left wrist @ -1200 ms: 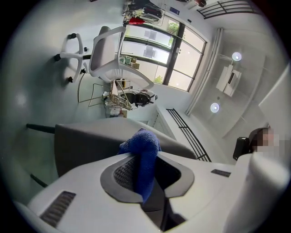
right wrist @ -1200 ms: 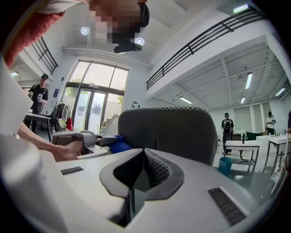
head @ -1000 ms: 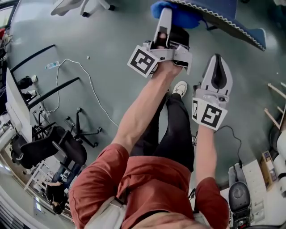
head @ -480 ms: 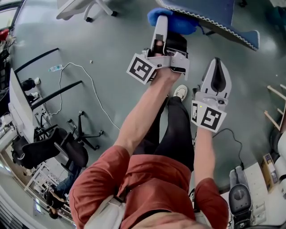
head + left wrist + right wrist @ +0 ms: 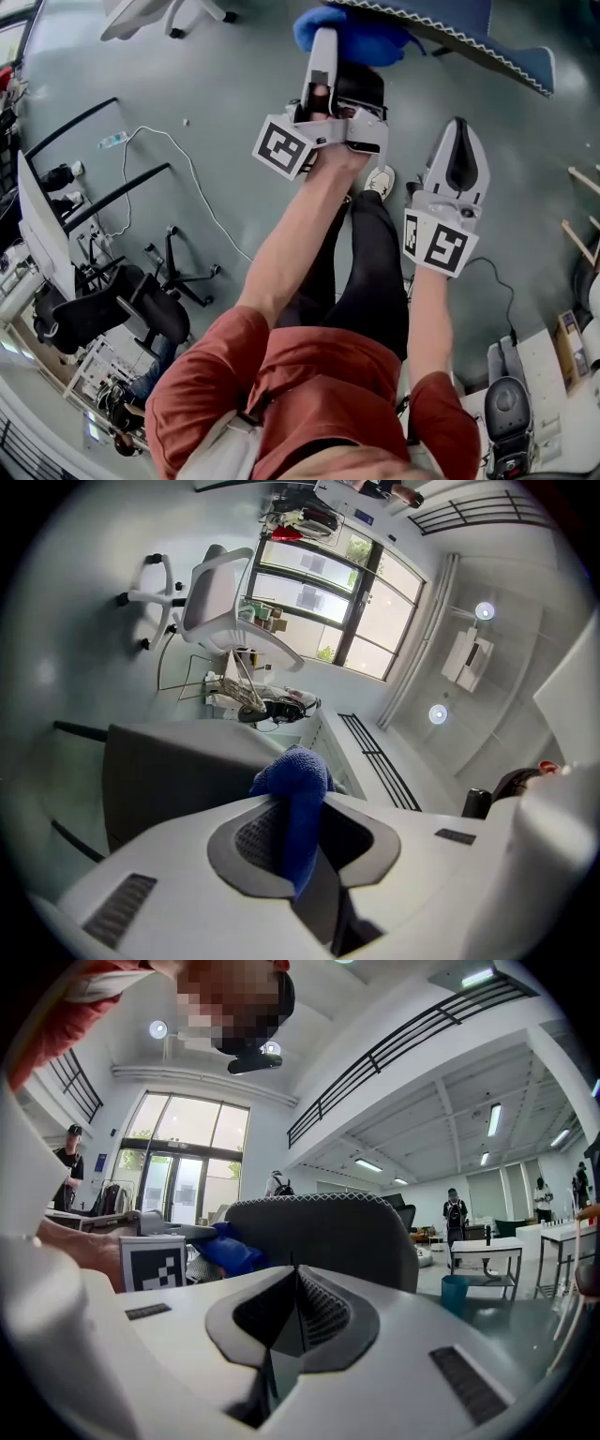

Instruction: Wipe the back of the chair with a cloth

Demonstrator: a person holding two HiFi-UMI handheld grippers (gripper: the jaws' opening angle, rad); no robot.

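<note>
We log the left gripper (image 5: pixel 336 52) clamped on the blue cloth (image 5: pixel 296 803), with the cloth bunched at the edge of the grey chair back (image 5: pixel 328 1232). Right gripper (image 5: pixel 457 131): jaws together, nothing between them. It hangs near the chair back, apart from the cloth, above the grey floor (image 5: pixel 216 84)

Two grippers here, the left gripper (image 5: pixel 322 42) and the right gripper (image 5: pixel 457 131). One blue cloth (image 5: pixel 361 37), against the grey chair (image 5: pixel 450 19). Three chairs altogether: that one, a white chair (image 5: pixel 150 11) to its left, a black chair (image 5: pixel 103 309) farther off. Beyond the grey chair, four bystanders (image 5: pixel 456 1206), perhaps five; they're tiny.
</note>
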